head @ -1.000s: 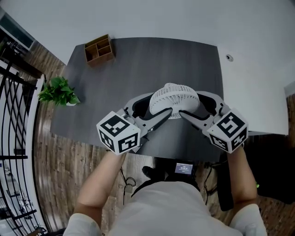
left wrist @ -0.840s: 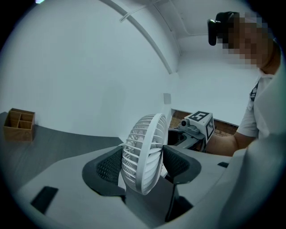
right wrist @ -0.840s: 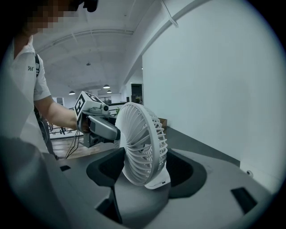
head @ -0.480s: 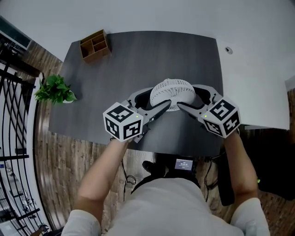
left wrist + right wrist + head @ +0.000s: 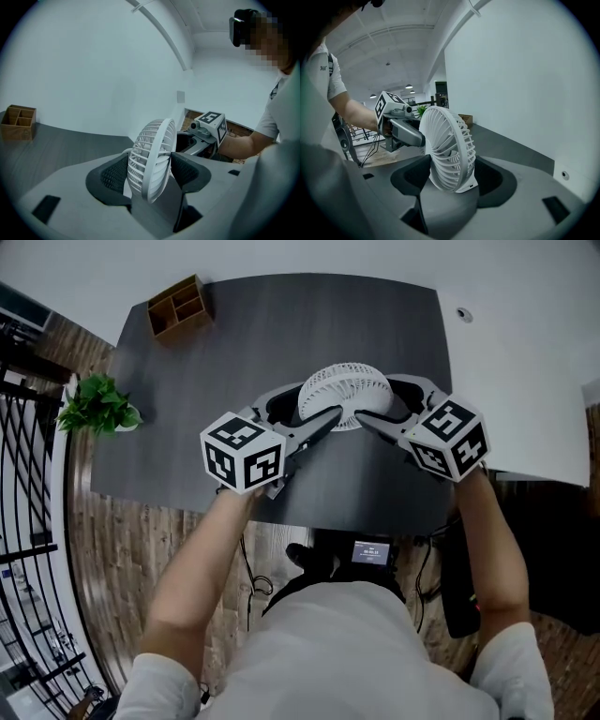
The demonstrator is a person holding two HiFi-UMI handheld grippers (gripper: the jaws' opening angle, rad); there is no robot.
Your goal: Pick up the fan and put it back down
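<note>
A small white fan point(image 5: 345, 395) with a round slatted grille hangs over the near middle of the dark table point(image 5: 281, 324). My left gripper point(image 5: 305, 413) comes in from the left and is shut on the fan. My right gripper point(image 5: 387, 407) mirrors it from the right, also shut on it. In the left gripper view the fan point(image 5: 152, 159) stands edge-on between the dark pads point(image 5: 112, 174), with the right gripper point(image 5: 208, 126) behind it. In the right gripper view the fan point(image 5: 447, 147) fills the jaws. Its base is hidden, so I cannot tell if it touches the table.
A wooden organiser box point(image 5: 178, 306) sits at the table's far left corner. A green plant point(image 5: 94, 409) stands by the left edge, beside a black railing point(image 5: 23, 474). A white surface point(image 5: 525, 381) borders the table on the right.
Both grippers and the fan between them have moved a little away from me, toward the table's middle. The grip on the fan looks the same.
</note>
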